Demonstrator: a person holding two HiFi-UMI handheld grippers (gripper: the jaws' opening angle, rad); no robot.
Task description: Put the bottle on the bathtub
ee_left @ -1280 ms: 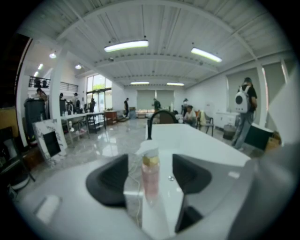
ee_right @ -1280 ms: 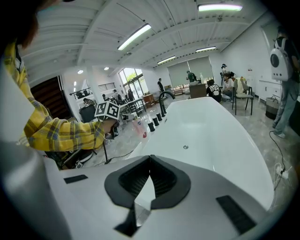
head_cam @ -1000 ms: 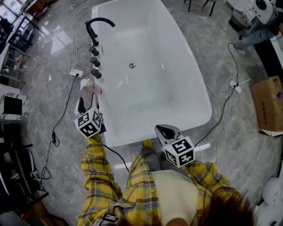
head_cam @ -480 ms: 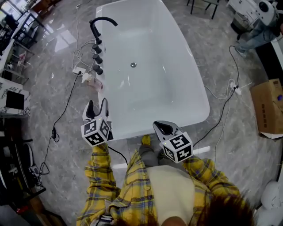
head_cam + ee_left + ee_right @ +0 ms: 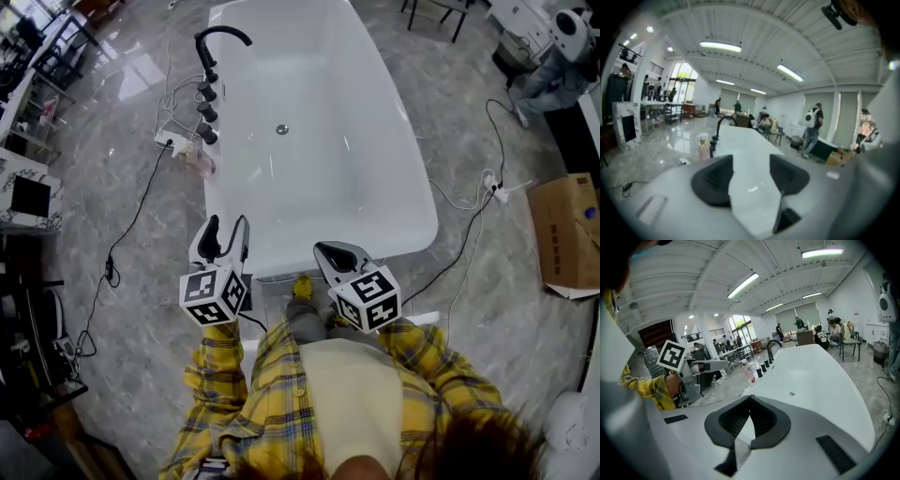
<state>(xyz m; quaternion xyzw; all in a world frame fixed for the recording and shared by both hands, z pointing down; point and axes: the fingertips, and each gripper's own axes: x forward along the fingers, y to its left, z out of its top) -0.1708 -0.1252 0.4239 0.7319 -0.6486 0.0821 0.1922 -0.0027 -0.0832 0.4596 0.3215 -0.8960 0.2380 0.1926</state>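
Note:
The pink bottle [image 5: 200, 160] with a pale cap stands upright on the left rim of the white bathtub [image 5: 319, 141], just near of the black knobs. It also shows in the left gripper view as the bottle [image 5: 703, 149] and in the right gripper view as the bottle [image 5: 749, 373]. My left gripper [image 5: 227, 234] hovers at the tub's near left corner, well back from the bottle, open and empty [image 5: 751, 161]. The right gripper [image 5: 336, 255] is above the tub's near edge, its pads pressed together with nothing held [image 5: 750, 399].
A black faucet [image 5: 217, 37] and a row of black knobs [image 5: 204, 112] line the tub's left rim. Cables and a power strip [image 5: 167, 141] lie on the marble floor at left. A cardboard box [image 5: 562, 230] is at right. Shelving [image 5: 28, 206] stands far left.
My left gripper has pulled back from the bottle toward the tub's near corner, leaving the bottle standing on the rim. The right gripper has barely shifted.

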